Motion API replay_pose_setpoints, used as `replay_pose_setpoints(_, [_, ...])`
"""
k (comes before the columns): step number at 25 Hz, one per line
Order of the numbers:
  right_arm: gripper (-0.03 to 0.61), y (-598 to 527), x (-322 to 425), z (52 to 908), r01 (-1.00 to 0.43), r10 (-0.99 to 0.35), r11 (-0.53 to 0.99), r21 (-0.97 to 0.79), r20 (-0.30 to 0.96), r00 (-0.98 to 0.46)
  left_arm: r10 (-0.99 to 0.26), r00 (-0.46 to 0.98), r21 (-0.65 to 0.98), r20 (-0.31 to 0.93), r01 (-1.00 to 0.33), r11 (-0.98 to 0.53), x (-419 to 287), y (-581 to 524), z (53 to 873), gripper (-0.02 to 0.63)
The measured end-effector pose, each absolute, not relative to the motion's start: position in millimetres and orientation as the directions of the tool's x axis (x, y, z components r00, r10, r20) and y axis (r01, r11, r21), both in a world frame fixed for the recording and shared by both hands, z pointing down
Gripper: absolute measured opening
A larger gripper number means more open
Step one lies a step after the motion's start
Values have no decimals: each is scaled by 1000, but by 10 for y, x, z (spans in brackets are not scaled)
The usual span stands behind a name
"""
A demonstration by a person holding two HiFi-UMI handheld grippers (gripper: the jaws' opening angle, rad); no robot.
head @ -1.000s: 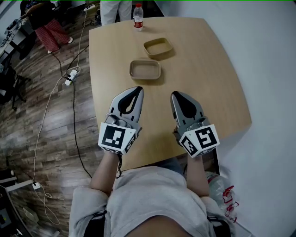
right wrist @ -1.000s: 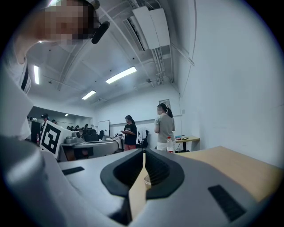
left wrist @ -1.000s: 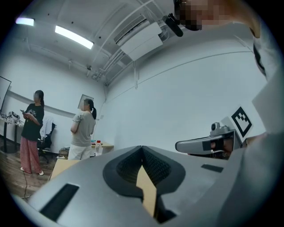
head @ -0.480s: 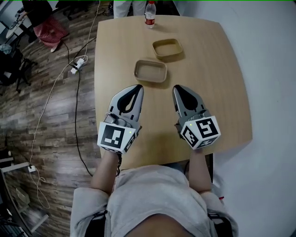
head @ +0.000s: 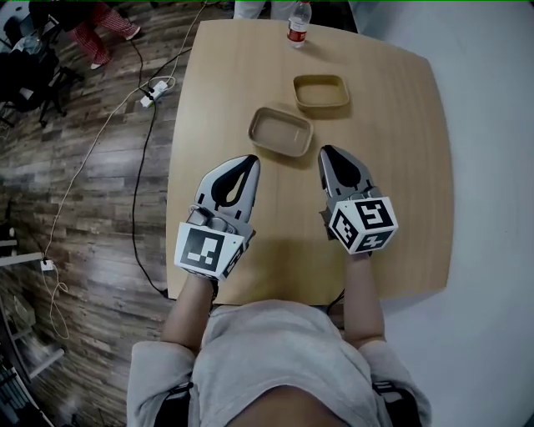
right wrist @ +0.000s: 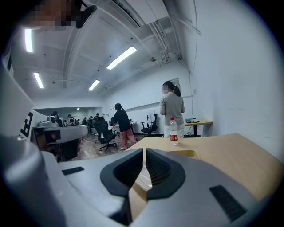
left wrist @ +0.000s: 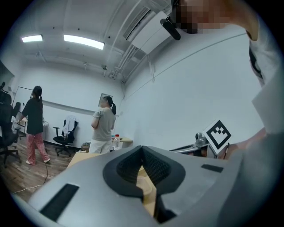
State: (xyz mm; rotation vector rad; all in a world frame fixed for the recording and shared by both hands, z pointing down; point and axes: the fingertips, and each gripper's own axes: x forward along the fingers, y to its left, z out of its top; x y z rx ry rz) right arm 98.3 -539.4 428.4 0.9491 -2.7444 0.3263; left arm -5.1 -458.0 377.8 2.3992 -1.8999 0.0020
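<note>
Wood table (head: 392,167) fills the middle of the head view. Its left edge runs just beside my left gripper (head: 247,160), with plank floor (head: 83,183) and a power strip (head: 153,91) beyond it. The near edge sits under my wrists, and the right edge is well apart from my right gripper (head: 329,151), so there's bare wood to that side. There's also a bare strip between the 2 grippers. At the far edge a bottle (head: 299,24) stands upright, well apart from both grippers.

Left gripper: jaws together, nothing between them. Right gripper: jaws together too, with only a thin slit at the tips, and empty. Both hover over the table, pointing away from me.

The nearest thing is the near tray (head: 280,131). It is tan, shallow and rectangular with rounded corners, looks empty, and lies flat just ahead of the tips, a bit closer to the right gripper. No contact. The far tray (head: 321,91) has the same look and colour. It lies just behind and to the right of the near tray, and the 2 are apart.

In the gripper views 2 people (right wrist: 171,108) stand past the far end of the table.

Compared with 0.5 s ago, the right gripper sits a little further forward and its tips are closer to the near tray. The left gripper is in about the same spot. Jaws are unchanged on both. The trays and bottle have shifted right in the head view, and more floor shows at left.
</note>
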Motion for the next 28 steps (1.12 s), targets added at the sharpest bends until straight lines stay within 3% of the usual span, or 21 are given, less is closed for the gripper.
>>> replay_pose_setpoints(16, [12, -5942, 871, 5284, -633, -504, 745, -212, 442, -742, -980, 137, 102, 144, -987, -122, -154, -4736, 4278, 15])
replay_pose_setpoints(28, [58, -6287, 850, 5824, -733, -499, 591, -337, 561, -660, -977, 114, 109, 179, -989, -96, -282, -4763, 4405, 15])
